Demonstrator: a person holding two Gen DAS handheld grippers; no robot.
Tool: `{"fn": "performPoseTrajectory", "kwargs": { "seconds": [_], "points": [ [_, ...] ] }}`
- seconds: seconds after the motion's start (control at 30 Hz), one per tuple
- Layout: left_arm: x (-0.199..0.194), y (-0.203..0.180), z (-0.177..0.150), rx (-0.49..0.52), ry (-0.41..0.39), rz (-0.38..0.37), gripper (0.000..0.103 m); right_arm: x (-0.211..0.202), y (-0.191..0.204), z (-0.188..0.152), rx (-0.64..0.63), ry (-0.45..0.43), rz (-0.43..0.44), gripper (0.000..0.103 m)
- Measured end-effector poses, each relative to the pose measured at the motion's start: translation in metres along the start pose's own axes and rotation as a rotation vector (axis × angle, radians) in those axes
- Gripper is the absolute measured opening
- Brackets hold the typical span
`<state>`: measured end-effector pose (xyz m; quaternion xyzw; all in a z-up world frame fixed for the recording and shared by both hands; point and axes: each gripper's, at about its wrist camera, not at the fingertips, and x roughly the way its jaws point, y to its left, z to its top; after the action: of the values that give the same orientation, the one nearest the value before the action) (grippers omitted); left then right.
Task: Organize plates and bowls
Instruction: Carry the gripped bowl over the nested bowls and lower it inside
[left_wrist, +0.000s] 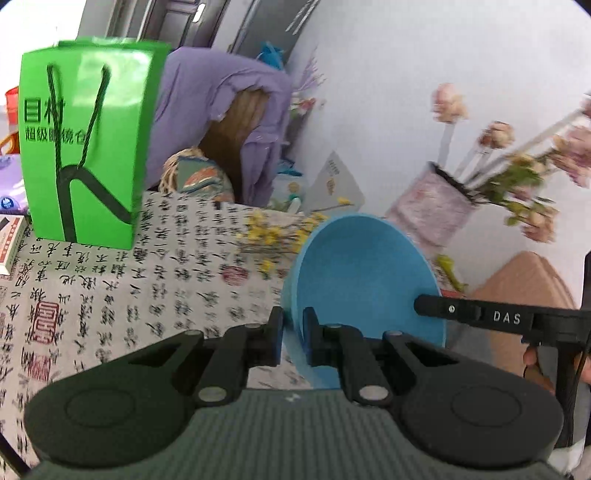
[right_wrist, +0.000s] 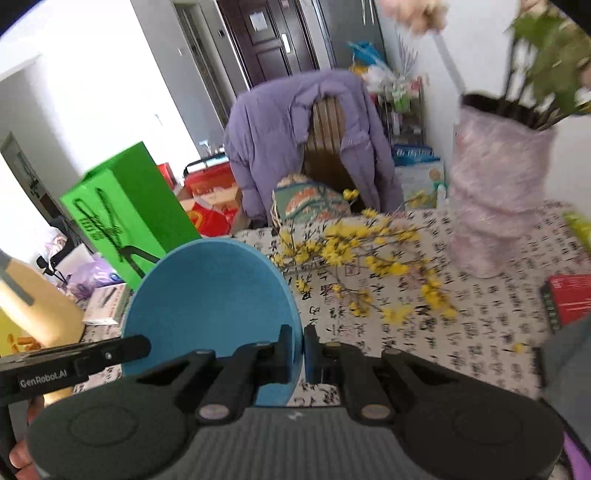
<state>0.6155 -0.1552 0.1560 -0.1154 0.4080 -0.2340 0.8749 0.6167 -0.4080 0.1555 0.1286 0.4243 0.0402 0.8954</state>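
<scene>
We held one blue bowl (left_wrist: 364, 273) between us
Left hand-held gripper (left_wrist: 293, 341) and right hand-held gripper (right_wrist: 298, 354) each clamped its rim above the table (left_wrist: 147, 280)

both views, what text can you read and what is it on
"DAS": right gripper finger.
"GenRobot.AI": left gripper finger.
"目村" and "超级眼镜" over a blurred last character: green bag.
Calligraphy on the tablecloth: too blurred.
Red box, white box: print too small.

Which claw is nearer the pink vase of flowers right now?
Right, as far as I can judge. The right claw grips the blue bowl's rim on the side toward the pink vase; the left claw grips the opposite rim, with the bowl between it and the vase.
</scene>
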Motion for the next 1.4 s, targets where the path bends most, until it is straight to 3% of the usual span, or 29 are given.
{"fn": "performPoseTrajectory", "kwargs": {
  "seconds": [0.3,0.57,0.77,1.0,1.4],
  "points": [
    [-0.066,-0.059,-0.06,0.02,-0.009,-0.04,0.012,-0.102,-0.014,-0.061,-0.02,-0.045,-0.011,0.006],
    [-0.103,-0.085,-0.13,0.03,0.008,-0.049,0.012,-0.15,-0.024,-0.13,-0.019,-0.025,0.006,0.007],
    [-0.115,-0.089,-0.172,0.013,0.031,-0.054,0.013,-0.165,-0.033,-0.177,-0.017,0.007,0.019,0.007],
    [-0.11,-0.086,-0.212,0.013,0.093,-0.022,0.013,-0.154,-0.035,-0.219,-0.038,0.052,0.013,0.008],
    [-0.09,-0.078,-0.237,0.011,0.17,0.004,0.014,-0.129,-0.039,-0.251,-0.041,0.11,-0.01,0.011]
  ]
}}
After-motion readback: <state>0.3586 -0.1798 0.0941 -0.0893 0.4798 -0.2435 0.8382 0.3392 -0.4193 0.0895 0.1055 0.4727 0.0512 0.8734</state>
